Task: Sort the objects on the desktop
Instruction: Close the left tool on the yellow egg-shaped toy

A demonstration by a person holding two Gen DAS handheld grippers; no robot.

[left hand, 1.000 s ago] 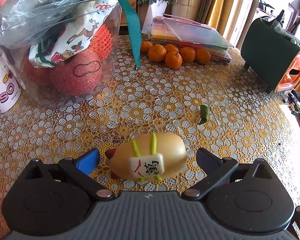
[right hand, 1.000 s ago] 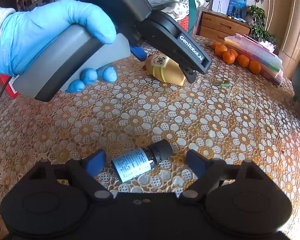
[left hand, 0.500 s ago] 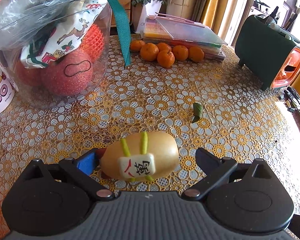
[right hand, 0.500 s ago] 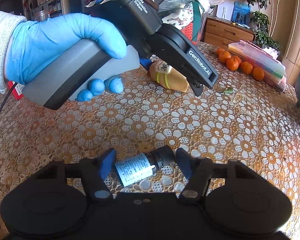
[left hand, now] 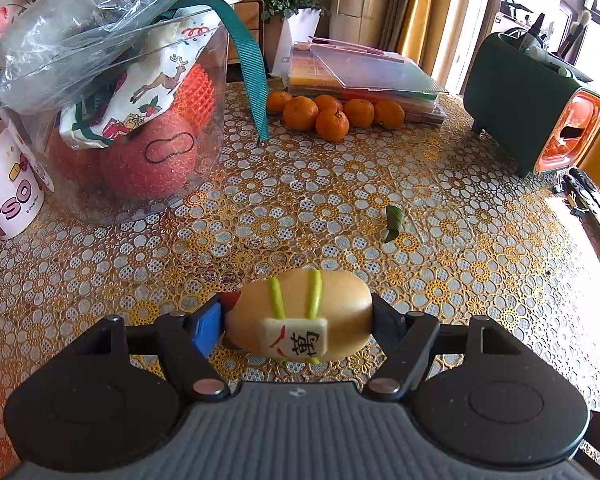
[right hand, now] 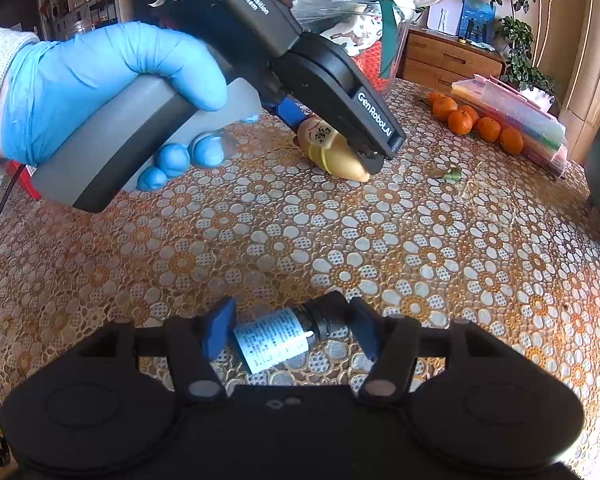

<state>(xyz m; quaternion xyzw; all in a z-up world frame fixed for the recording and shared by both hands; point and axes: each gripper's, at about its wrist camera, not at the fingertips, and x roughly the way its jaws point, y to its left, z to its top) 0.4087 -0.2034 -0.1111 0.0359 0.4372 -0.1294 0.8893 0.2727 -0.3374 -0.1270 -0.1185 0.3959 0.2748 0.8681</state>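
Lace-patterned tablecloth [left hand: 300,184] carries both targets. Left gripper [left hand: 296,320] pinches the tan toy [left hand: 304,312] end to end (rounded, likely to squirt free); right gripper [right hand: 290,330] brackets the lying bottle [right hand: 276,340], contact unclear, so it may roll.

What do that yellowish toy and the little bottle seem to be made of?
The toy looks like smooth, glossy plastic or rubber: it shows a soft sheen and moulded green cords and tile. The bottle seems dark glass or plastic, with a matte paper label and a ribbed black cap, probably plastic. Which exactly is hard to tell.
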